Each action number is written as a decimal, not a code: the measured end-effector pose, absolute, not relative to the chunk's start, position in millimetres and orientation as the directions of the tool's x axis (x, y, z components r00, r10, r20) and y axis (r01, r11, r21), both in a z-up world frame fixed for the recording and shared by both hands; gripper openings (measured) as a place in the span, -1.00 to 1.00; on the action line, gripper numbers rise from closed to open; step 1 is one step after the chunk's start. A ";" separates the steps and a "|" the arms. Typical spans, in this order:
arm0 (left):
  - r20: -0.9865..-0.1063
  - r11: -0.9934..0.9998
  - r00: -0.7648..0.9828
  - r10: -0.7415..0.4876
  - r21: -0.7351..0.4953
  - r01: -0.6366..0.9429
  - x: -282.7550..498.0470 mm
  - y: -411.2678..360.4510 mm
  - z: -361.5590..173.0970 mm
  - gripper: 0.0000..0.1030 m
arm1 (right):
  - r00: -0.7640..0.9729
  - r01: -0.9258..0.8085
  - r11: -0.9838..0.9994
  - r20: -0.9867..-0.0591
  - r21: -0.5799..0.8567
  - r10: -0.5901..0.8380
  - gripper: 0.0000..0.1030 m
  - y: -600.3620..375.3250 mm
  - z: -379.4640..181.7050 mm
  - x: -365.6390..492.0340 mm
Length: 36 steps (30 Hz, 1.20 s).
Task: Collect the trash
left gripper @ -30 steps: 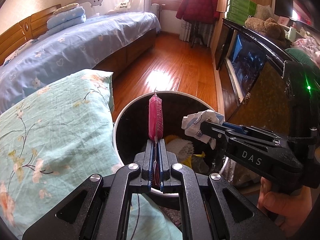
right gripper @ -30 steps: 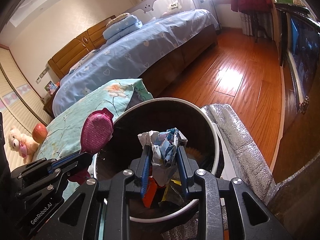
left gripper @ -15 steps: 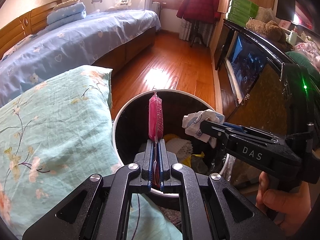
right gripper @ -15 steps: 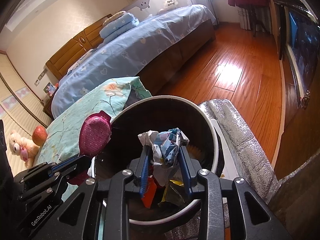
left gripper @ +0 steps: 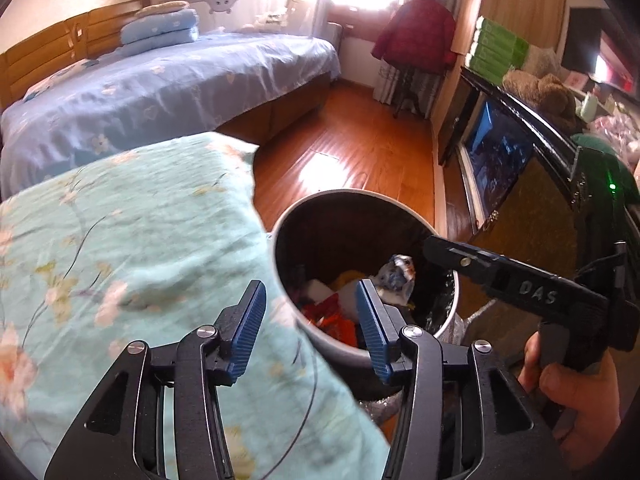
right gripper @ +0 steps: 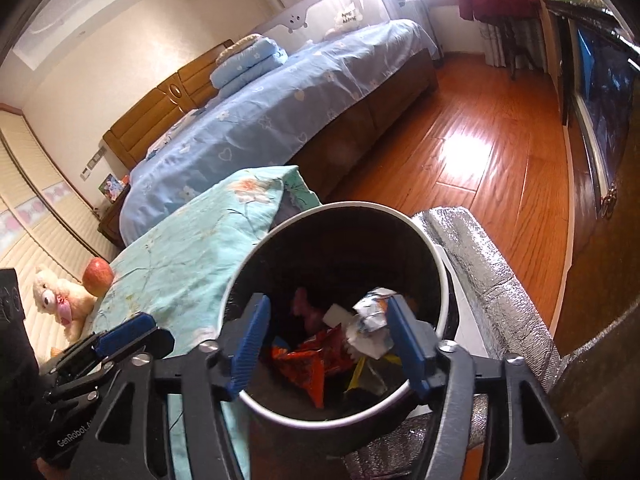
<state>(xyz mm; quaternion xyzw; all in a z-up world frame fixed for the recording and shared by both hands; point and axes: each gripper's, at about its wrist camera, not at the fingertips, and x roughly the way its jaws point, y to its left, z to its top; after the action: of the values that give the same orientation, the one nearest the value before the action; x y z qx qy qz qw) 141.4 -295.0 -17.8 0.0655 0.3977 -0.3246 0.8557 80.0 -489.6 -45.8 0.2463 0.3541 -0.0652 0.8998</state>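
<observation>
- Both grippers are at the trash bin, a round one with a white rim and dark inside, on the wooden floor at the corner of the teal floral bedding.
- The left gripper has its blue pads spread with nothing between them. Its jaws have just been opening. It sits over the near-left part of the bin rim, half over the bedding edge.
- The right gripper is also spread wide and empty, jaws just been opening too, and points down into the bin mouth.
- The crumpled white-and-blue wrapper lies loose in the bin, near the right gripper's right pad but not pinched by it. From the left wrist view the same wrapper sits under the right gripper's tip.
- The pink packet is down in the bin as well, toward the back, partly in shadow.
- Also in there: an orange-red snack bag in the middle of the pile and something yellow at the near-right side.
- A hand holds the right gripper's handle at the lower right of the left wrist view.
- Off on the bedding's far-left edge there's an apple touching a white plush bear.
- A silver foil mat lies on the right side of the bin.
</observation>
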 end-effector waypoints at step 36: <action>-0.396 0.977 0.903 -0.167 0.059 0.206 20.6 -115.9 14.0 1.00 | 0.928 0.130 0.982 -0.366 0.138 -0.072 1.00 -326.3 10.3 -10.8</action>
<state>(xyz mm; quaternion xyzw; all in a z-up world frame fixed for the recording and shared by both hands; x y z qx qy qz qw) 20.6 -115.9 14.0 0.0497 0.1981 -0.0958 0.9742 -10.8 -326.3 10.3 0.0803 0.1826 -0.0516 0.9785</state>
